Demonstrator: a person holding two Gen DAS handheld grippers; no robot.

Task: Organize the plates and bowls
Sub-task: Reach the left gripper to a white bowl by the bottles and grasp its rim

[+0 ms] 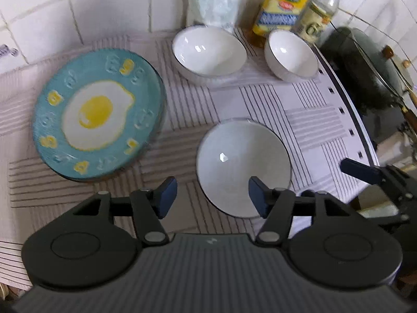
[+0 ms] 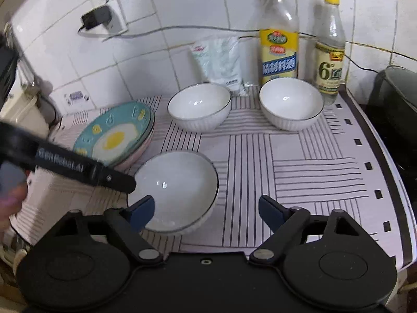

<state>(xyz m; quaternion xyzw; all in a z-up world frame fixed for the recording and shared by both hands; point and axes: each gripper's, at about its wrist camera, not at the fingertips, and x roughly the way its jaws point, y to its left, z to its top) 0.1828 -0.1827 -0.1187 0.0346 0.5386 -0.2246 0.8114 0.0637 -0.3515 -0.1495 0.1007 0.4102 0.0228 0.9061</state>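
A stack of plates topped by a teal plate with a fried-egg picture (image 1: 96,114) (image 2: 114,135) lies at the left of the striped cloth. A white bowl (image 1: 243,167) (image 2: 177,182) sits at the front, beside the stack. Two more white bowls stand at the back, one in the middle (image 1: 208,52) (image 2: 199,105) and one to the right (image 1: 290,54) (image 2: 290,101). My left gripper (image 1: 212,197) hangs open above the front bowl's left rim, holding nothing. My right gripper (image 2: 207,208) is open wide over that bowl's near right side, also holding nothing.
Two bottles (image 2: 278,34) (image 2: 329,44) and a white bag (image 2: 221,62) stand against the tiled wall behind the bowls. A dark wok with a lid (image 1: 375,70) sits past the cloth's right edge. A plug and cables (image 2: 96,19) hang on the wall at left.
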